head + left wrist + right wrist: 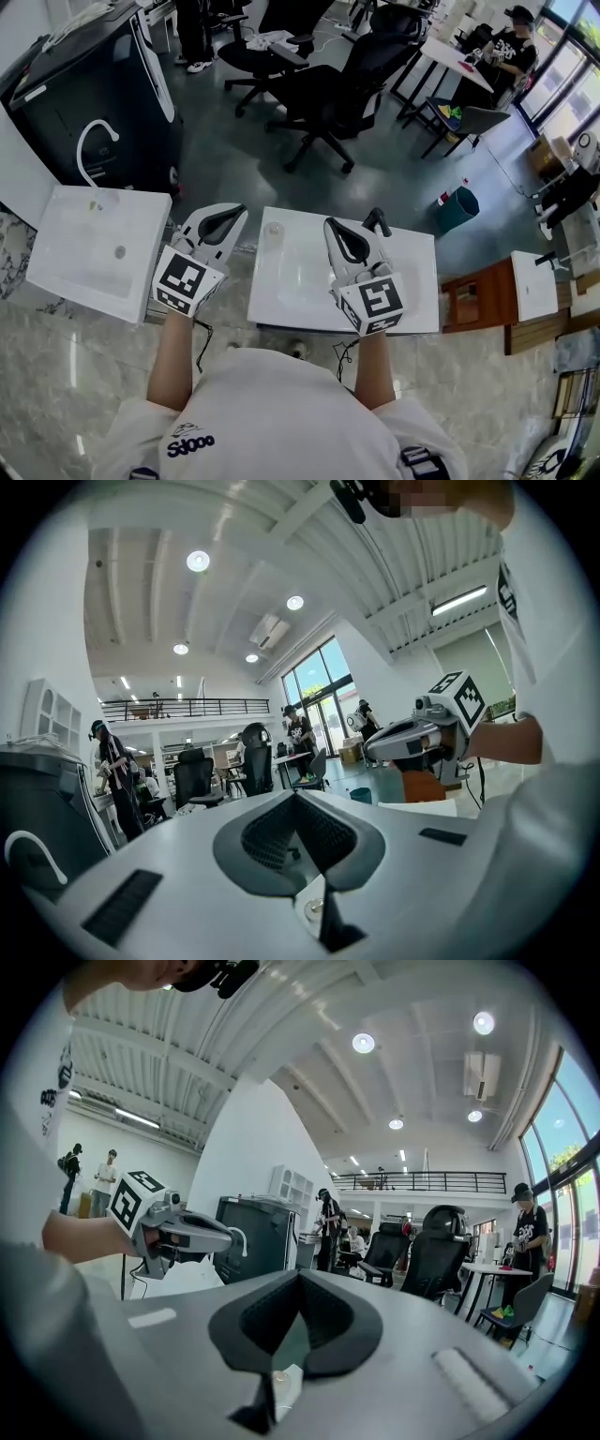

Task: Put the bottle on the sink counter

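Note:
A small clear bottle [274, 233] seems to stand on the far left corner of the white sink counter [412, 281], seen from above and faint. My left gripper [237, 209] hovers just left of it, over the gap between two sinks. Its jaws are shut and hold nothing. My right gripper [331, 223] hangs over the basin beside a black faucet [377, 222], also shut and empty. In both gripper views the jaws point level out into the room, tips together, left gripper [295, 794] and right gripper [300, 1275]. Neither of these views shows the bottle.
A second white sink [84, 253] with a white faucet [94, 141] stands at the left, before a black cabinet [84, 84]. Office chairs [319, 94] and a teal bin [457, 208] lie beyond. A wooden stand [478, 295] is at the right.

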### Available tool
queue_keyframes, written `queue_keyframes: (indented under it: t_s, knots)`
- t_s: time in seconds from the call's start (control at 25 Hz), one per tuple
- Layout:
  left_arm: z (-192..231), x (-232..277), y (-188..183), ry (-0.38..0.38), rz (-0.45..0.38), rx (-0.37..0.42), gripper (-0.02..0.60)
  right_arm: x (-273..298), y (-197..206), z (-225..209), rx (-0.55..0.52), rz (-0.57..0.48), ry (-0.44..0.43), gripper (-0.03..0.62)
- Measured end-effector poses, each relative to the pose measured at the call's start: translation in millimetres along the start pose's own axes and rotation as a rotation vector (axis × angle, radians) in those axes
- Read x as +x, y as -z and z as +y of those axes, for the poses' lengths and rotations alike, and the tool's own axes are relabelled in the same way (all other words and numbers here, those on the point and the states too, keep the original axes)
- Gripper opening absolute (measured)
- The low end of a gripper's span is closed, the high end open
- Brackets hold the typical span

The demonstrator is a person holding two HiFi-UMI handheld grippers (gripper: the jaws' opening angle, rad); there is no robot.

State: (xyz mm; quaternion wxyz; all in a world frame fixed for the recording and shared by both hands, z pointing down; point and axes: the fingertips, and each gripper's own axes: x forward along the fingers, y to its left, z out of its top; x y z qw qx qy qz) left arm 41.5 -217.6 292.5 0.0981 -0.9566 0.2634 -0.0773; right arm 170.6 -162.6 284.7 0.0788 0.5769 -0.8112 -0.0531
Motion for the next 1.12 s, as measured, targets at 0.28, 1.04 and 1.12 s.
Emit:
queue_keyframes:
  t_s: [0.28, 1.04, 1.12]
  knots:
    - [0, 2, 12, 0.003, 0.026, -0.006, 0.005, 5, 8, 1, 0.007, 0.025, -0.007, 0.009]
    - [-6, -3, 17, 0.013, 0.036, -0.019, 0.005, 0, 15, 7, 0.013, 0.048, -0.013, 0.009]
    - [-6, -3, 18, 0.014, 0.039, -0.02, 0.005, 0, 16, 7, 0.015, 0.05, -0.014, 0.009]
